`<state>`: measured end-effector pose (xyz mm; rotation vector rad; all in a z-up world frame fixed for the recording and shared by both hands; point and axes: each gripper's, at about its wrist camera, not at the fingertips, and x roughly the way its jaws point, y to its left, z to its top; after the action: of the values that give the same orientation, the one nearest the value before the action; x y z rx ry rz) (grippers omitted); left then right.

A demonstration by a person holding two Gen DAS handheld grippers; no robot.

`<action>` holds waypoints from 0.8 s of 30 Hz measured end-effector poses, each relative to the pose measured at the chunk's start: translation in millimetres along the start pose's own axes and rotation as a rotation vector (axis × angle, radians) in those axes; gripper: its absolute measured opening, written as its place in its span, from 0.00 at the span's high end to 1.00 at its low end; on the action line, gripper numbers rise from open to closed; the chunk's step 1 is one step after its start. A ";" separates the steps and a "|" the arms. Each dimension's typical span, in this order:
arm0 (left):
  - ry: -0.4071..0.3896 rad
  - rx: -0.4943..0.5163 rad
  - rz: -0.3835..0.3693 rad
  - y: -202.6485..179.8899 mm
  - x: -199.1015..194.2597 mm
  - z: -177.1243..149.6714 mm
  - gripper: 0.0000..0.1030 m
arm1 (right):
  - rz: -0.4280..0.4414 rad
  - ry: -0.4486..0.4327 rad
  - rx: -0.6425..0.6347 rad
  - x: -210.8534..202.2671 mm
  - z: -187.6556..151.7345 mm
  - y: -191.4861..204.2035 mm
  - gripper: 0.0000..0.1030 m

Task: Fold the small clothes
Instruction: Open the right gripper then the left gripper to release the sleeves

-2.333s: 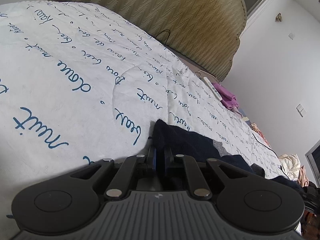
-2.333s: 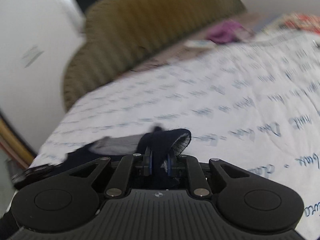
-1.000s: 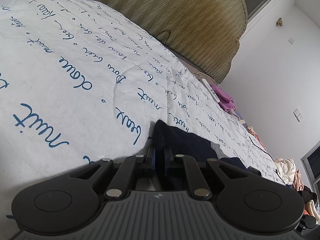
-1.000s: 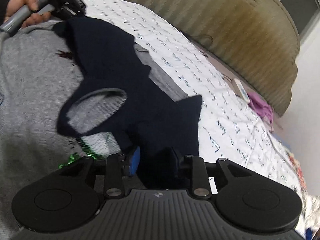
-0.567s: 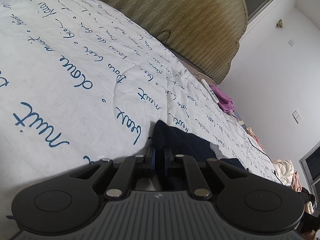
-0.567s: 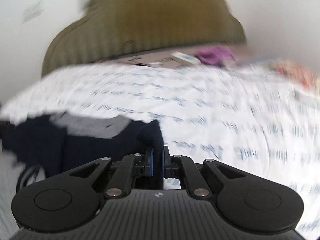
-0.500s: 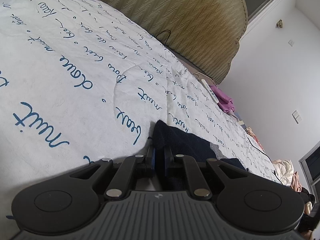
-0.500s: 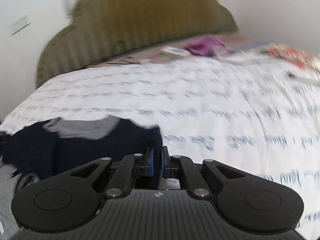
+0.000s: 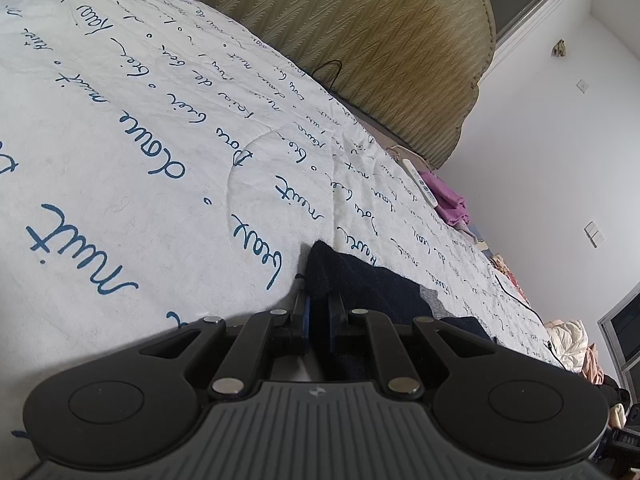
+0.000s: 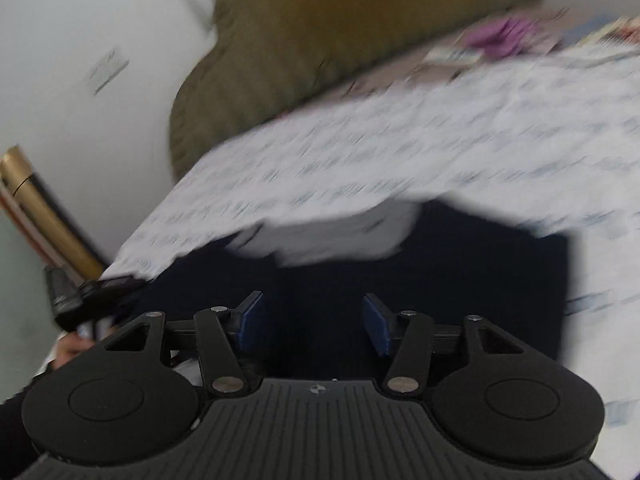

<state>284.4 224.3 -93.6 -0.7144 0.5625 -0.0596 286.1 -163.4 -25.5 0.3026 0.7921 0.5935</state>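
1. White quilted bedspread (image 9: pixel 152 168) printed with blue handwriting fills most of the left wrist view; it covers a bed with a tall olive padded headboard (image 9: pixel 360 28) along the top of the frame.
2. Pale walls close the room at the right, with a window at the upper right. Near the bed's far edge lie a white remote (image 9: pixel 420 180) and some purple cloth (image 9: pixel 452 200), well apart from the work.
3. Low in the centre of that view, the dark navy garment (image 9: pixel 360 280) lies on the bedspread, a grey patch showing toward its right side.
4. Closed on a raised corner of the garment, the left tool (image 9: pixel 318 316) pins that fold of cloth between its blue pads.
5. In the blurred right wrist view, the right tool (image 10: pixel 312 328) has just been opening; its pads stand apart and press on nothing, with the navy cloth spread flat beyond and beneath them.
6. Risk: with only one corner held, a pull from the left tool would likely drag the garment across the bedspread and spoil the fold just laid.
7. Risk: the soft quilt may bunch under the cloth, so the edges could settle unevenly.
8. Risk: a careless sweep by the right tool could catch the loose fabric and flip it back open.
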 end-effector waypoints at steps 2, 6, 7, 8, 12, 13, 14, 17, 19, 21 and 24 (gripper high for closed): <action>0.000 -0.003 -0.002 0.3 -0.5 0.0 0.91 | -0.012 -0.006 -0.109 3.5 -6.4 24.6 0.43; 0.000 -0.010 -0.009 1.5 -1.2 -0.1 0.91 | -0.079 -0.002 -0.467 2.6 -29.8 70.4 0.43; 0.001 -0.014 -0.013 2.1 -1.3 0.0 0.91 | -0.095 0.014 -0.533 6.2 -36.6 78.8 0.43; 0.001 -0.016 -0.015 2.3 -1.4 0.0 0.91 | -0.110 0.031 -0.574 9.4 -39.1 83.7 0.43; 0.000 -0.017 -0.015 2.4 -2.1 -0.3 0.91 | -0.081 0.103 -0.593 15.3 -39.3 85.6 0.87; 0.000 -0.016 -0.014 2.1 -2.0 -0.4 0.91 | -0.080 0.103 -0.595 14.6 -40.2 84.8 0.87; 0.000 -0.016 -0.014 2.4 -2.1 -0.4 0.91 | -0.077 0.104 -0.592 16.0 -40.6 84.9 0.88; -0.001 -0.006 -0.007 0.4 -2.1 -0.9 0.91 | -0.057 0.036 -0.492 1.9 -28.1 73.8 0.89; -0.003 0.007 0.001 -1.5 -1.8 -1.4 0.91 | -0.058 -0.059 -0.335 -17.2 -7.6 50.3 0.90; -0.004 0.010 0.003 -2.1 -1.5 -1.4 0.91 | -0.120 -0.139 -0.186 -36.6 7.0 11.1 0.89; -0.003 0.006 0.000 -2.2 -1.2 -1.2 0.91 | -0.222 -0.138 0.001 -39.7 11.4 -50.2 0.89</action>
<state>283.1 222.2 -92.4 -0.7082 0.5594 -0.0605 291.8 -227.7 -18.4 0.2495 0.6817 0.3595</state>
